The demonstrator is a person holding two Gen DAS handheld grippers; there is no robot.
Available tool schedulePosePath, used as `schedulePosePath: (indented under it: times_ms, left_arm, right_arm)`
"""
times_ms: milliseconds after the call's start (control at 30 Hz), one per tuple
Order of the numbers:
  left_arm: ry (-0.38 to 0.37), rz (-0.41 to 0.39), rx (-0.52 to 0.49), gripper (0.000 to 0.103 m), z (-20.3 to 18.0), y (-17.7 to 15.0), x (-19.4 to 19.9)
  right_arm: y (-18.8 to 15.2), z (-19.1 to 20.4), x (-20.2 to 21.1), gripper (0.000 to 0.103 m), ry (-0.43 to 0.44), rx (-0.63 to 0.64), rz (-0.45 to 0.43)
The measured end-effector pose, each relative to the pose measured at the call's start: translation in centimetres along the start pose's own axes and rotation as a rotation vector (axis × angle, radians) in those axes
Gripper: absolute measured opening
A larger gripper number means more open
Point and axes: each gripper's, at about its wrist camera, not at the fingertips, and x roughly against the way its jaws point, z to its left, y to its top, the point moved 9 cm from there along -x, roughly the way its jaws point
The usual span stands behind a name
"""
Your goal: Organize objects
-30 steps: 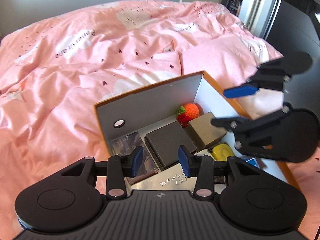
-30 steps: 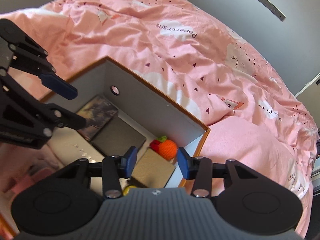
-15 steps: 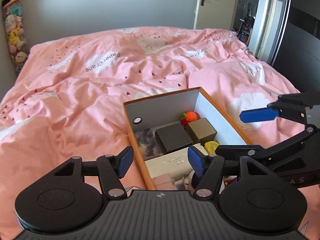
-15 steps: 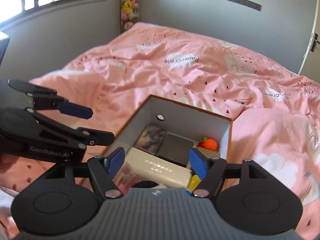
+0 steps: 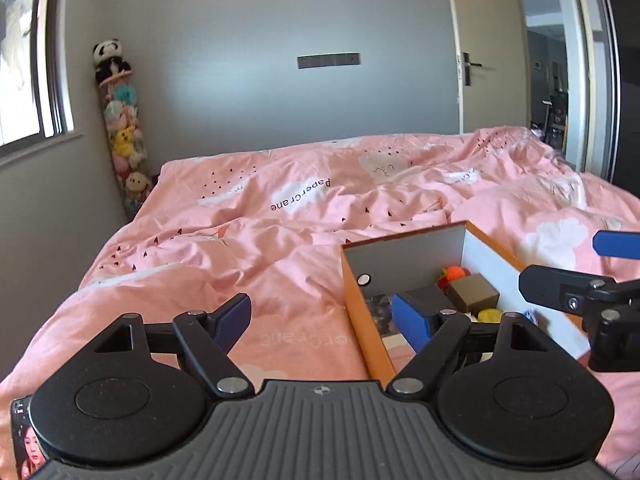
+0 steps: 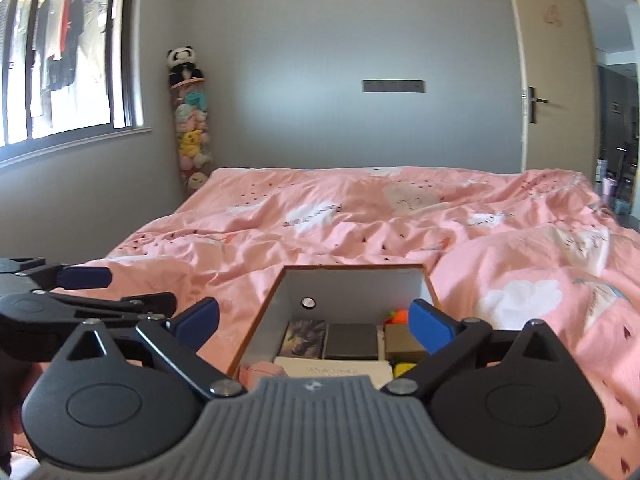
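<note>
Both grippers have pulled back from the box [image 6: 352,284] and tipped up, so the room's far wall now shows; their jaws have just been opening, with nothing between them. Left gripper [image 5: 320,318] and right gripper [image 6: 314,322] hold their fingers wide. On the pink bed [image 5: 280,240], the orange-rimmed box sits packed: dark case [image 6: 352,340], tan block [image 6: 402,342], orange knit toy [image 5: 454,272], yellow item [image 5: 490,315]. "PaperCrane" is printed on the duvet. Open bedding lies left of and beyond the box.

Grey walls [image 6: 320,32], window [image 6: 60,52], pink-covered bed [image 6: 360,216].
</note>
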Motion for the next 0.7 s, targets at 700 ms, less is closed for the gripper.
schedulePosePath:
  times_ms: [700]
  left_arm:
    - [0.019, 0.147, 0.096, 0.094, 1.0, -6.4, -1.2]
  right_arm:
    - [-5.6, 0.5, -1.5, 0.102, -0.162, 0.038, 0.057]
